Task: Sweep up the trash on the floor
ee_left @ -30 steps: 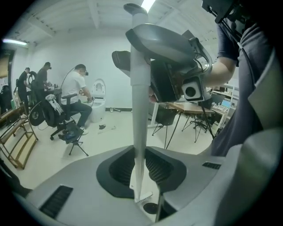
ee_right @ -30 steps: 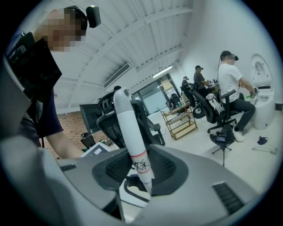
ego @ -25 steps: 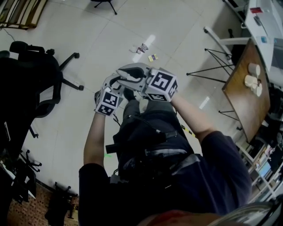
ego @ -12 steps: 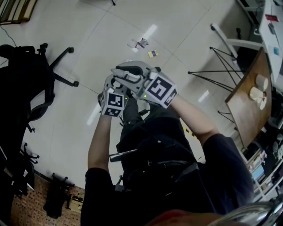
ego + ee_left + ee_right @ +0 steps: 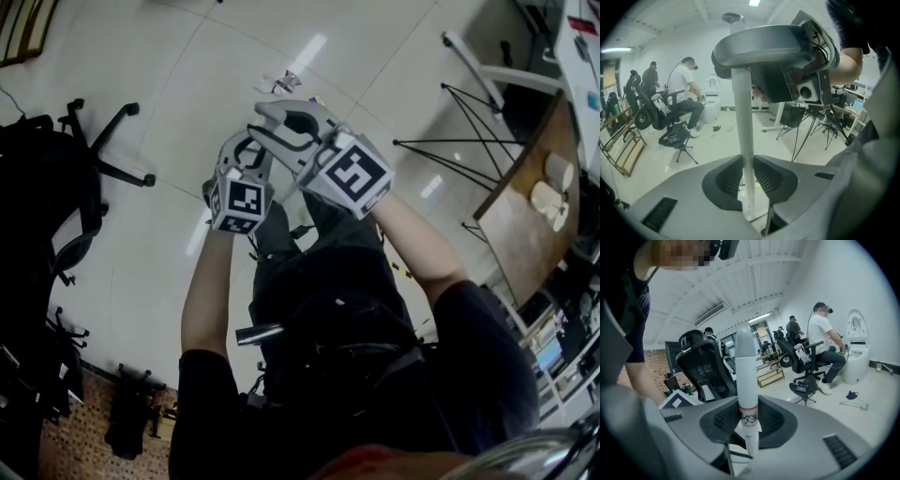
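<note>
Jaws of the left gripper (image 5: pixel 746 165) are clamped on a white handle (image 5: pixel 742 108). It rises steeply between the ribbed pads toward the right gripper (image 5: pixel 746 423), which sits higher up the same handle. That gripper's jaws have just been closing and now press on the handle at a red band with a black scribble. Both grippers are close together in front of the person's body. Beyond them, on the pale tiled floor (image 5: pixel 141 56), the trash (image 5: pixel 282 83) lies as a few small scraps, ahead of the jaws and apart from them. A black office chair (image 5: pixel 56 187) stands off to the left.
</note>
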{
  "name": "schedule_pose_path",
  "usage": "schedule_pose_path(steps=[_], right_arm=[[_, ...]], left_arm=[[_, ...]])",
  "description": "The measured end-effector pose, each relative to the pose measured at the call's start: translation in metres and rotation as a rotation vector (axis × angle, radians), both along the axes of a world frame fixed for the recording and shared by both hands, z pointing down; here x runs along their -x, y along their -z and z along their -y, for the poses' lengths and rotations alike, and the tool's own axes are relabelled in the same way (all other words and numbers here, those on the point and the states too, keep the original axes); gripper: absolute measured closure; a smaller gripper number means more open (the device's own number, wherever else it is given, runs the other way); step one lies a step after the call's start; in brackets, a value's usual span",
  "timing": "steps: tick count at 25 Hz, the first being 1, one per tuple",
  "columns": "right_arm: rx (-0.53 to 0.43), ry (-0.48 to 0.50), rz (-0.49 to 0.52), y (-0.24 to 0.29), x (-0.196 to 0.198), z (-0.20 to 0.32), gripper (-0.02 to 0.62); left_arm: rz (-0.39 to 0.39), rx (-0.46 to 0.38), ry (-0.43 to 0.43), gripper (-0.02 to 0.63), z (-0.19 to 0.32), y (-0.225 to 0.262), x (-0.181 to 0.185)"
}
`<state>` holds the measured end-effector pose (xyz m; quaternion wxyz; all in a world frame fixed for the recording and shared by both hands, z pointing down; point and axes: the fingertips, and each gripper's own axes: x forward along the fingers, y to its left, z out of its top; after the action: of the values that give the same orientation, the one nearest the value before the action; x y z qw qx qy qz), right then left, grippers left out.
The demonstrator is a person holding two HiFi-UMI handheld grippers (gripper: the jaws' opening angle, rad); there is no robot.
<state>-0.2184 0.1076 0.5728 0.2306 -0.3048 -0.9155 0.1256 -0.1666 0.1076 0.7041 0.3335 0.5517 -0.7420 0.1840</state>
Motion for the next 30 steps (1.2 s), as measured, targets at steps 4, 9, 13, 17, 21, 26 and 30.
schedule_pose_path(steps=[4,9,13,17,21,26,30], right_arm=[[-0.022,-0.040,0.001,-0.007,0.007,0.031,0.488],[-0.034,-0.117,0.013,-0.015,0.016,0.074,0.489],[-0.027,-0.196,0.031,-0.012,0.019,0.111,0.489],[-0.046,-0.237,0.033,-0.010,0.018,0.137,0.489],[-0.060,-0.302,0.034,-0.008,0.010,0.163,0.490],[-0.061,-0.345,0.045,-0.001,0.004,0.182,0.491],[-0.075,-0.382,0.057,0.006,-0.007,0.192,0.489]], left_arm=[[0.009,-0.001,-0.038,0.529,0.027,-0.006,0.007],[0.012,-0.010,-0.086,0.529,0.065,-0.011,0.014],[0.018,-0.011,-0.146,0.529,0.098,-0.009,0.018],[0.011,-0.029,-0.171,0.529,0.123,-0.007,0.019],[0.012,-0.034,-0.244,0.529,0.146,-0.003,0.013],[0.009,-0.031,-0.346,0.529,0.164,0.002,0.009],[-0.001,-0.037,-0.405,0.529,0.176,0.008,0.001]])
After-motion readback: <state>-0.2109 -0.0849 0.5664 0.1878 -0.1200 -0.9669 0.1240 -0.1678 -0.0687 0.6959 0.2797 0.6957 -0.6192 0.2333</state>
